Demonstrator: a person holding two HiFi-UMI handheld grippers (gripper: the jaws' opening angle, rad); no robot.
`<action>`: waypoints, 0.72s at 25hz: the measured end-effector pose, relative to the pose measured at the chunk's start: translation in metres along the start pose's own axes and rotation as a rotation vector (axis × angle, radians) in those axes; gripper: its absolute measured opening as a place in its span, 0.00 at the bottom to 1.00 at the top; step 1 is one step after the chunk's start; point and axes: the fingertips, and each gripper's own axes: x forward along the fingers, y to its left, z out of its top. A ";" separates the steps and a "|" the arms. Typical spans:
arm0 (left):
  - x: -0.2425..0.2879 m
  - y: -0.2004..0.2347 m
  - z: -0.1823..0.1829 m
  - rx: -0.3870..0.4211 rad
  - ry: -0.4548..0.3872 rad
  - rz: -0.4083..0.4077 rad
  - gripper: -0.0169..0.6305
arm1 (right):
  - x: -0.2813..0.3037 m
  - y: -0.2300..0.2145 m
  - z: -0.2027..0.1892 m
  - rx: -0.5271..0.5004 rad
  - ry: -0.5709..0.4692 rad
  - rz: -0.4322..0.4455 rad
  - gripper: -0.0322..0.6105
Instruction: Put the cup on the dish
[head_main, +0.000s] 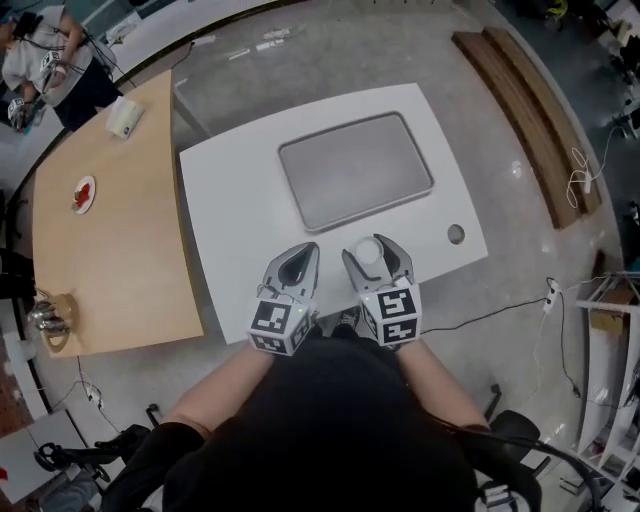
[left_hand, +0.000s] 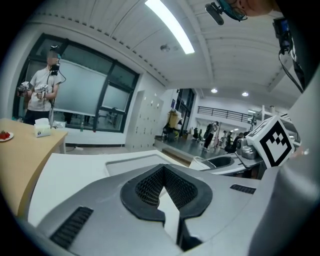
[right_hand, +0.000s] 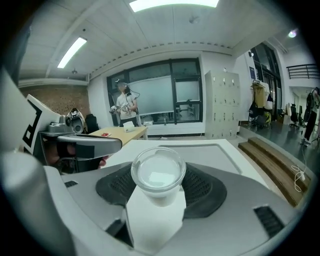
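Cup (right_hand: 158, 175), clear and round, sits clamped between the fingers of the right gripper (right_hand: 159, 189), held by its sides. Its long axis runs vertically and its open mouth faces the ceiling. From the head view I cannot tell whether its base touches the surface. To the left of those fingers, the left gripper (left_hand: 162, 186) has its fingers together at the tips with nothing between the pads.

Just ahead of both sets of fingertips lies the dish (head_main: 355, 170), a shallow grey rectangle with rounded corners, bare and apart from the cup. It rests on the white table (head_main: 230, 200) beneath the fingers. Further left stands a wooden table (head_main: 110, 250), with a person (head_main: 50, 60) at its far end. Wooden steps (head_main: 520, 110) cross the grey floor (head_main: 330, 50) off to the right.
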 end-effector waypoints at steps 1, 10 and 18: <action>-0.005 -0.003 0.003 0.006 -0.004 -0.003 0.04 | -0.004 0.003 0.003 0.001 0.000 0.004 0.46; -0.023 -0.006 0.029 0.027 -0.050 0.012 0.04 | -0.029 0.010 0.037 0.003 -0.046 0.008 0.46; -0.039 -0.003 0.037 0.053 -0.051 0.035 0.04 | -0.046 0.023 0.050 -0.040 -0.066 0.027 0.46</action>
